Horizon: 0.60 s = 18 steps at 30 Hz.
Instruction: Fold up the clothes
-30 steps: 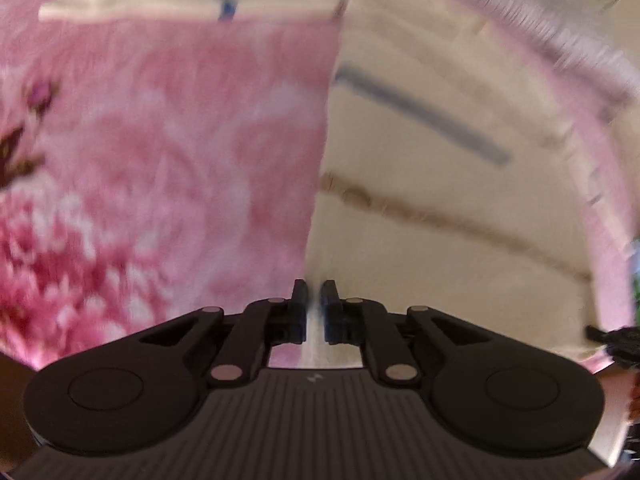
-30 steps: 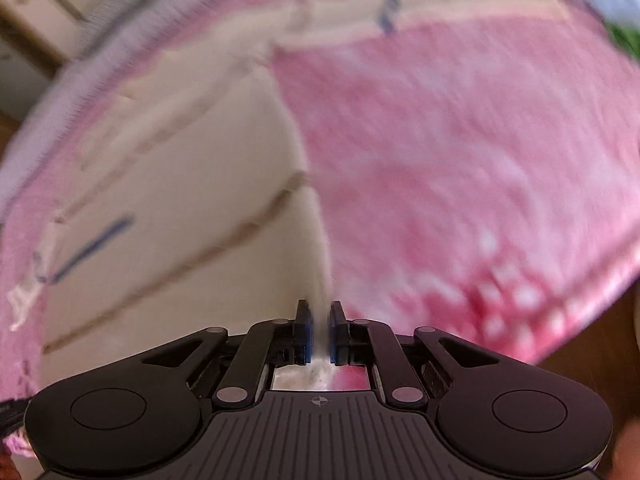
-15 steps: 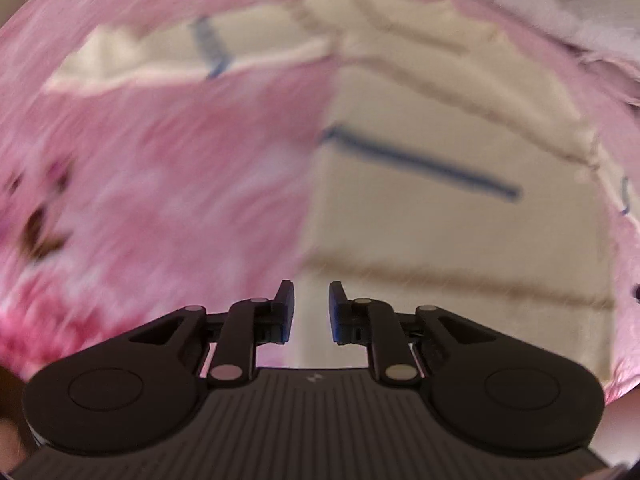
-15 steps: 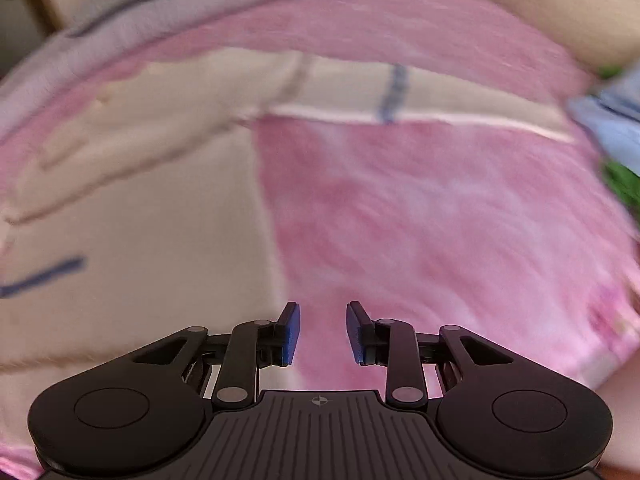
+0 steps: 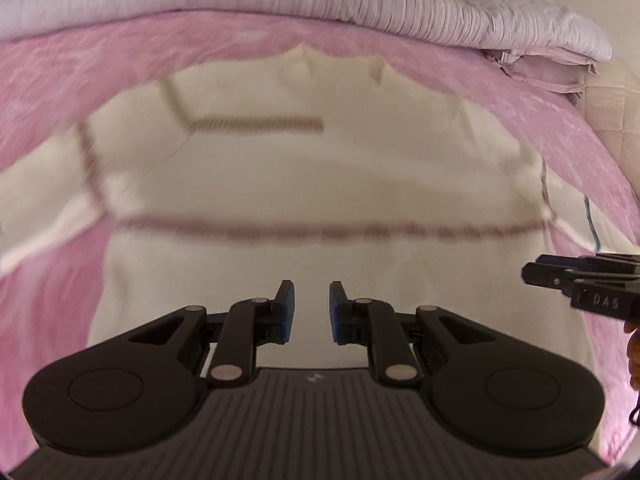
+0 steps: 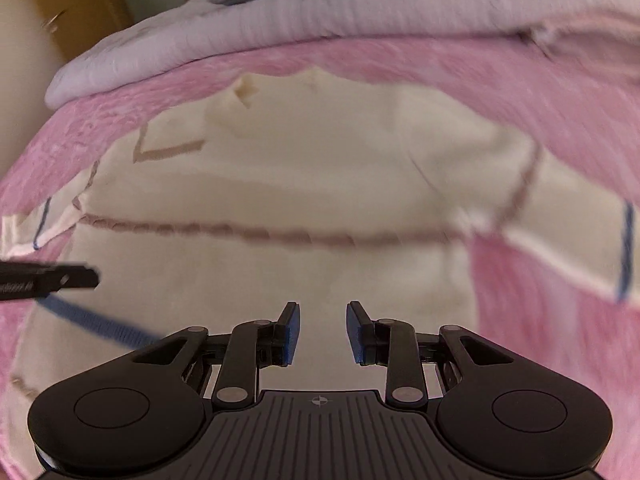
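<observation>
Your cream garment (image 5: 312,184) lies spread on the pink bedspread (image 5: 80,68) and fills the centre of both wrist views. Its collar edge sits at upper centre, just short of the folded lilac quilt (image 5: 280,4) that runs across the top. Brown stripes cross the garment, and a blue stripe shows at lower left of the right wrist view. One sleeve runs out to the right edge of the right wrist view, and bare bedspread shows below it. Pink margin borders the garment on both sides, though motion blur makes its exact hem hard to trace.

Your left hand-held gripper (image 5: 312,312) hovers above the lower middle of the garment, jaws slightly parted and released, with nothing between them. Your right hand-held gripper (image 6: 323,332) stands wider apart, likewise empty; its jaws have just been opening. Each one appears at the edge of the other's view, near its neighbour.
</observation>
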Each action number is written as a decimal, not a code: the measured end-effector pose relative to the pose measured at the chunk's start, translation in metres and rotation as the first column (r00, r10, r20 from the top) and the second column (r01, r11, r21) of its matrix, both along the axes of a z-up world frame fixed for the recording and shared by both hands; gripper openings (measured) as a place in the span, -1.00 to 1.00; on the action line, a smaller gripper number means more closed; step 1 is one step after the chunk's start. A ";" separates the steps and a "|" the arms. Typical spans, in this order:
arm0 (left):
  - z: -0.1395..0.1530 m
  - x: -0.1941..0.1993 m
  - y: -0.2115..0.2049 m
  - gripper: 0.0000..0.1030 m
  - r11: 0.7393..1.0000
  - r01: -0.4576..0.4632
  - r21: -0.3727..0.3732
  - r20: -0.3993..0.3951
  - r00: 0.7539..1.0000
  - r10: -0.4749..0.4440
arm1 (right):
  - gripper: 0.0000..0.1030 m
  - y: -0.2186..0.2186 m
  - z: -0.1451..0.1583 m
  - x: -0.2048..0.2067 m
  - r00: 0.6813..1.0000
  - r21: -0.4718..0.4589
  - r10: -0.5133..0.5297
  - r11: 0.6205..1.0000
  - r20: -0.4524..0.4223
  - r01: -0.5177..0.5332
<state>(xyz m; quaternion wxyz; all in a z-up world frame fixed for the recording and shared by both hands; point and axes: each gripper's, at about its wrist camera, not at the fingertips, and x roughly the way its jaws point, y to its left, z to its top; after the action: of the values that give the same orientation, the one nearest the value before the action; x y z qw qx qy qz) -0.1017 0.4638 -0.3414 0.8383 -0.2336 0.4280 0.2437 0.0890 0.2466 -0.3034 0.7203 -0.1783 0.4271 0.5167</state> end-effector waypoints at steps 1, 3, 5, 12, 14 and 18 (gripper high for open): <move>-0.005 0.010 0.010 -0.74 1.000 0.010 0.010 0.003 1.000 -0.010 | -0.42 0.011 -0.002 0.001 1.000 0.013 0.009 1.000 0.018 -0.009; -0.016 0.028 0.026 -0.74 0.998 0.032 0.046 -0.017 0.999 -0.031 | -0.42 0.035 -0.009 0.002 0.998 0.030 0.027 0.999 0.048 -0.028; -0.027 0.045 0.040 -0.74 0.995 0.055 0.081 -0.045 0.998 -0.052 | -0.42 0.056 -0.021 0.005 0.996 0.026 0.038 0.999 0.076 -0.040; -0.046 0.096 0.095 -0.71 0.987 0.086 0.134 -0.038 0.996 -0.082 | -0.42 0.141 -0.055 0.025 0.974 0.037 0.104 0.993 0.201 -0.114; -0.051 0.114 0.115 -0.75 0.989 0.067 0.131 -0.015 0.998 -0.066 | -0.42 0.168 -0.062 0.039 0.971 0.044 0.107 0.992 0.214 -0.119; -0.053 0.151 0.153 -0.94 0.986 0.042 0.160 0.010 0.999 -0.044 | -0.39 0.211 -0.074 0.077 0.975 0.086 0.073 0.992 0.212 -0.093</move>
<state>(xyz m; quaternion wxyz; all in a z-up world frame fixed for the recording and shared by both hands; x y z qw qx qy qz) 0.0492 0.6172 -0.3942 0.8623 -0.1580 0.4065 0.2575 0.1657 0.4574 -0.3777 0.7466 -0.2143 0.3165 0.5446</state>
